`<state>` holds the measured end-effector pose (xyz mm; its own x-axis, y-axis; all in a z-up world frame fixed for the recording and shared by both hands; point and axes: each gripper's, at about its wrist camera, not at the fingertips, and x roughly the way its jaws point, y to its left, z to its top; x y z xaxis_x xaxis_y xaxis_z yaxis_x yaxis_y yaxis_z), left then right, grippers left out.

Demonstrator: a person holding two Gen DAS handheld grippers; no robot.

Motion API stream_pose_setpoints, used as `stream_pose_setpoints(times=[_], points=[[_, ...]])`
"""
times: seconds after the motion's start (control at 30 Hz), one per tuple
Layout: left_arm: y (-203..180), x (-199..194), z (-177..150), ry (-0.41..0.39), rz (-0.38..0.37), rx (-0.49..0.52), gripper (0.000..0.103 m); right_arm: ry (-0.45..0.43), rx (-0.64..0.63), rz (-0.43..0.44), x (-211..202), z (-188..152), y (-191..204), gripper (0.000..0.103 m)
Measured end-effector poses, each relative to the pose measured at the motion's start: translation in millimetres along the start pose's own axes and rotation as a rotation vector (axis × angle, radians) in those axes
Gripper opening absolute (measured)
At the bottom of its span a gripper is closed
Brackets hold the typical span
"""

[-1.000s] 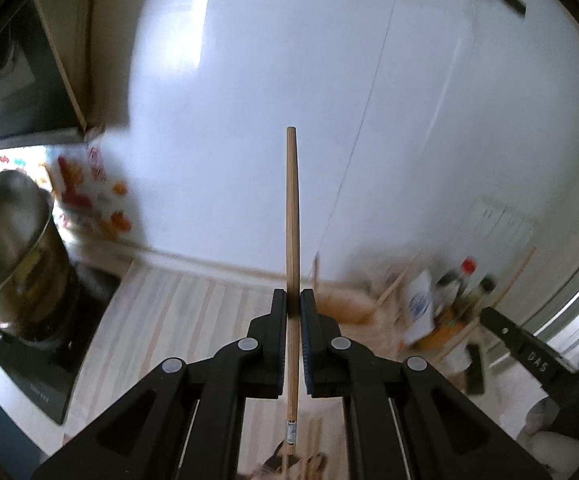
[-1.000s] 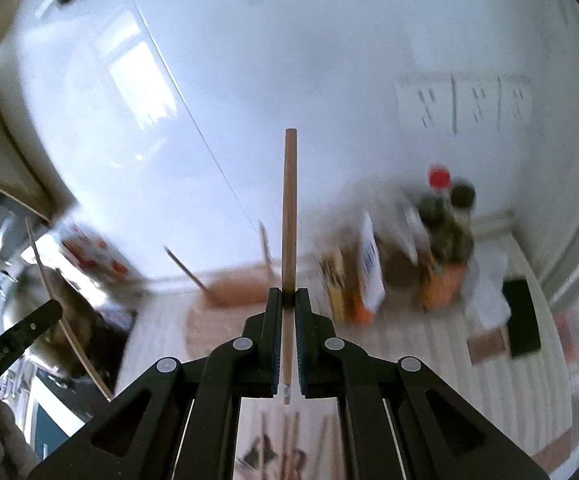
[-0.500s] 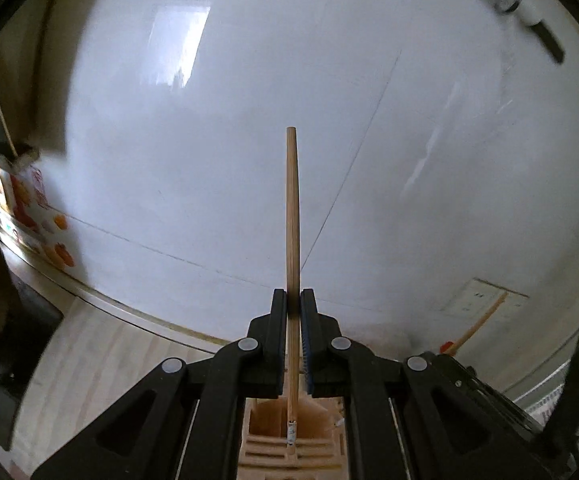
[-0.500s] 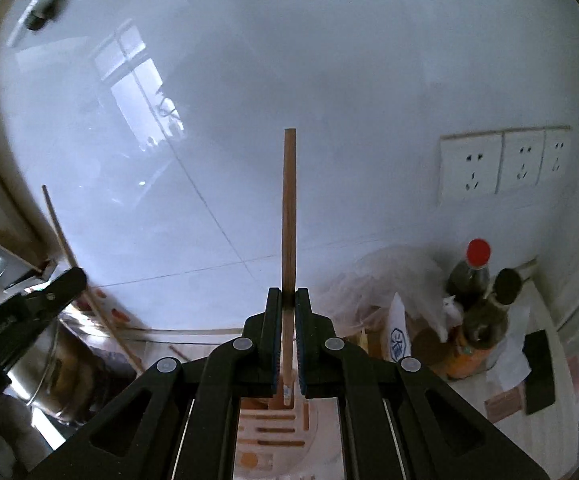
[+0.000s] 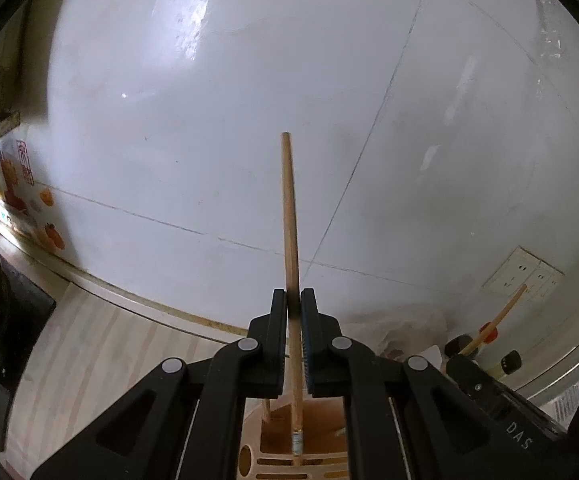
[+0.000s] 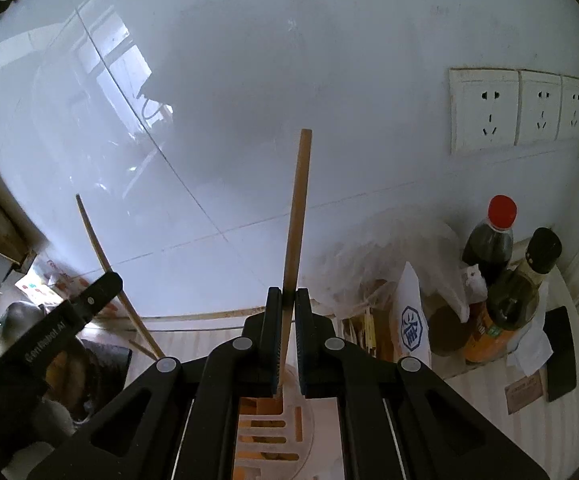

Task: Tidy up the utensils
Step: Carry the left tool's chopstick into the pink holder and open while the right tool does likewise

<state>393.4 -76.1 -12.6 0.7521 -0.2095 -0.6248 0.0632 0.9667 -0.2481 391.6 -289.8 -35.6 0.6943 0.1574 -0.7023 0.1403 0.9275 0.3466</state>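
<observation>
The left gripper (image 5: 293, 304) pinches a chopstick (image 5: 290, 216) upright; the right gripper (image 6: 285, 304) pinches another chopstick (image 6: 298, 208). Below them the slotted holder (image 5: 309, 462) is mostly hidden behind the jaws, its contents unclear.
</observation>
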Motion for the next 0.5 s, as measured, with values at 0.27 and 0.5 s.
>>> stream_pose_setpoints(times=[0.27,0.5], points=[[-4,3,6,-0.036,-0.013,0.039,0.004,-0.017,-0.017,-0.002,-4,2,4,0.006],[-6,9,-1,0.001,-0.009,0.081,0.004,0.002,-0.016,-0.004,-2,-2,4,0.006]])
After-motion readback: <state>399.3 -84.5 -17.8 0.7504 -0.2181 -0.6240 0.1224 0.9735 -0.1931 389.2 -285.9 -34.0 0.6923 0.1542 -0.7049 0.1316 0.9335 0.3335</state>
